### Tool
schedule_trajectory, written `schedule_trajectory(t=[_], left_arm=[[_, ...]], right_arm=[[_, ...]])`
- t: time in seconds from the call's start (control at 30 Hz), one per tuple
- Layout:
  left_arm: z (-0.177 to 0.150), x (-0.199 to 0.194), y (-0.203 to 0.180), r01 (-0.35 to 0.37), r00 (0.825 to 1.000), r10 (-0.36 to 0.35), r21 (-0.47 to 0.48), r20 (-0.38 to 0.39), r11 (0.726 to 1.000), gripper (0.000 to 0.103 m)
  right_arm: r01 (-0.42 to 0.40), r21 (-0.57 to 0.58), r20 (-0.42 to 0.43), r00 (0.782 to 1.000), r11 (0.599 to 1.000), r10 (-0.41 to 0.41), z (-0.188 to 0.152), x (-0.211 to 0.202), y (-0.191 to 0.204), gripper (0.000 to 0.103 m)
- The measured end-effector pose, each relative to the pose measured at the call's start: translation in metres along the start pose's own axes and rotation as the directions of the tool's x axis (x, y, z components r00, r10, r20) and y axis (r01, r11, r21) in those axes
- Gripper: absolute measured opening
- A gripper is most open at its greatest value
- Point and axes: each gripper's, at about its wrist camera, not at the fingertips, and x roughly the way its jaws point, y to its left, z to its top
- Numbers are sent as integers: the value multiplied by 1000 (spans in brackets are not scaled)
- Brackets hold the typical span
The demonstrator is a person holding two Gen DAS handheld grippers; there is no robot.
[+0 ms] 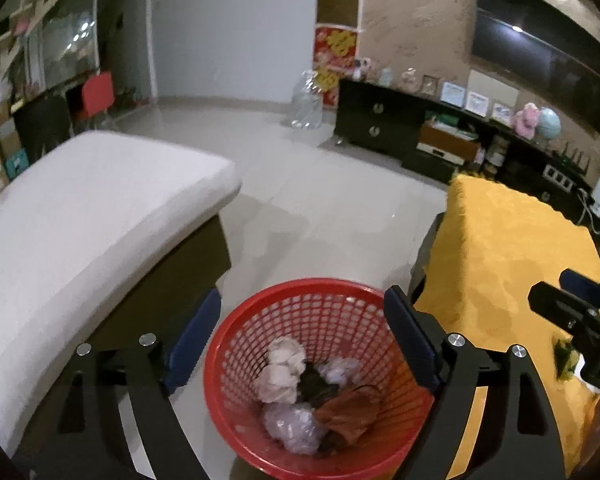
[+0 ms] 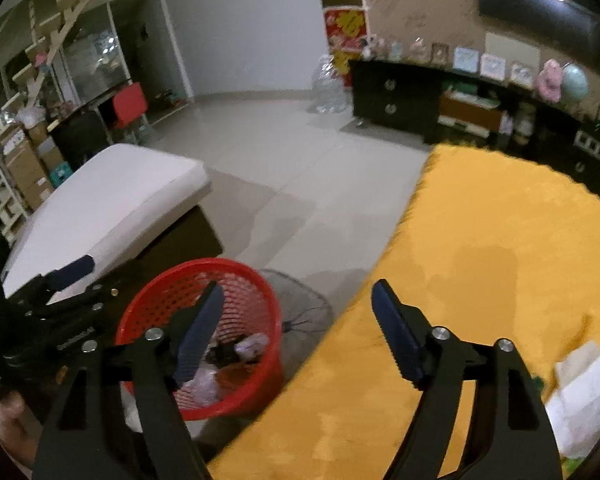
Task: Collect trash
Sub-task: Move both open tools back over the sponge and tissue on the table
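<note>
A red mesh basket (image 1: 340,320) stands on the floor between a white bench and a yellow-covered table. In it lie crumpled white paper (image 1: 284,364), clear plastic wraps (image 1: 292,424) and a brown wrapper (image 1: 348,408). My left gripper (image 1: 303,294) hangs open above the basket with nothing between its fingers. In the right wrist view my right gripper (image 2: 298,285) is open and empty too, over the table's edge, beside the basket (image 2: 256,292). A white paper (image 2: 584,396) lies on the yellow cloth at the right, and a small green scrap (image 1: 564,360) lies there as well.
The white cushioned bench (image 1: 80,220) is at the left, the yellow-covered table (image 2: 500,240) at the right. A dark fan guard (image 2: 300,300) lies on the floor by the basket. Pale tiled floor stretches back to a dark TV cabinet (image 1: 380,120).
</note>
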Motion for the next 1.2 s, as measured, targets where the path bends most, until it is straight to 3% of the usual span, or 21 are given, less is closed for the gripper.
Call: schedule_trajectory(t=[0.5, 1.2], left_arm=[[-5, -22, -58, 84, 995, -90, 110, 50, 990, 84], [-20, -26, -126, 178, 983, -186, 225, 15, 958, 84]], right_arm=[[174, 86, 110, 977, 981, -183, -19, -75, -70, 83], [301, 290, 78, 939, 908, -336, -72, -131, -154, 83]])
